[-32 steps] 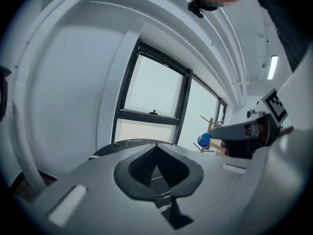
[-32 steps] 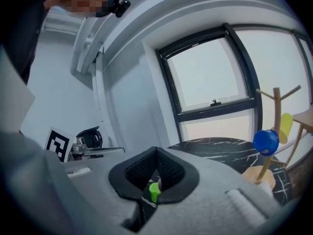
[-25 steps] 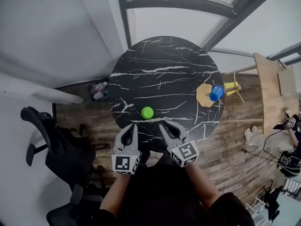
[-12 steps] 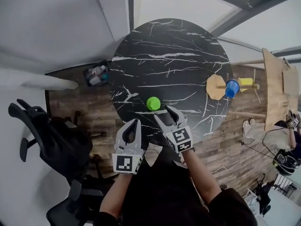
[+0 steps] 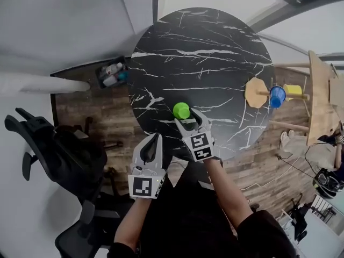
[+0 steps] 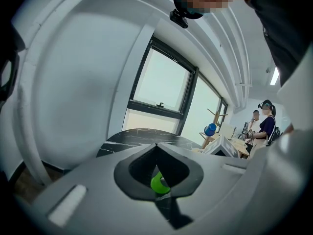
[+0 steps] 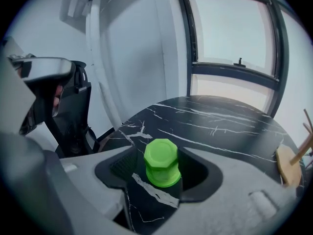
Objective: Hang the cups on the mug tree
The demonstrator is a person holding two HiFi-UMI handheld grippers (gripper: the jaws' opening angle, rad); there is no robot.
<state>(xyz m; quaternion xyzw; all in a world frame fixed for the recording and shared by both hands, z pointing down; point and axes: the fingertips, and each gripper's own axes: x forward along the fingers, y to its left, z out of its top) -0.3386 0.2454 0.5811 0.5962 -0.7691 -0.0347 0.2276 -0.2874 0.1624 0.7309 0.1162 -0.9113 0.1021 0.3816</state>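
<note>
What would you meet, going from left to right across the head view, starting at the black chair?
black chair → box of bottles → left gripper → green cup → mug tree base → blue cup → yellow cup

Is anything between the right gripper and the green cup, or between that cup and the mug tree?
Nothing visible. The right gripper has just been opening its jaws, with the green cup between their tips. Only bare table lies between the cup and the mug tree.

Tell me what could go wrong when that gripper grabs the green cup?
The right gripper has just been opening its jaws, with the green cup between them. Closing off-centre could tip or push it. The mug tree stands near the edge of the table; a bump might topple it.
</note>
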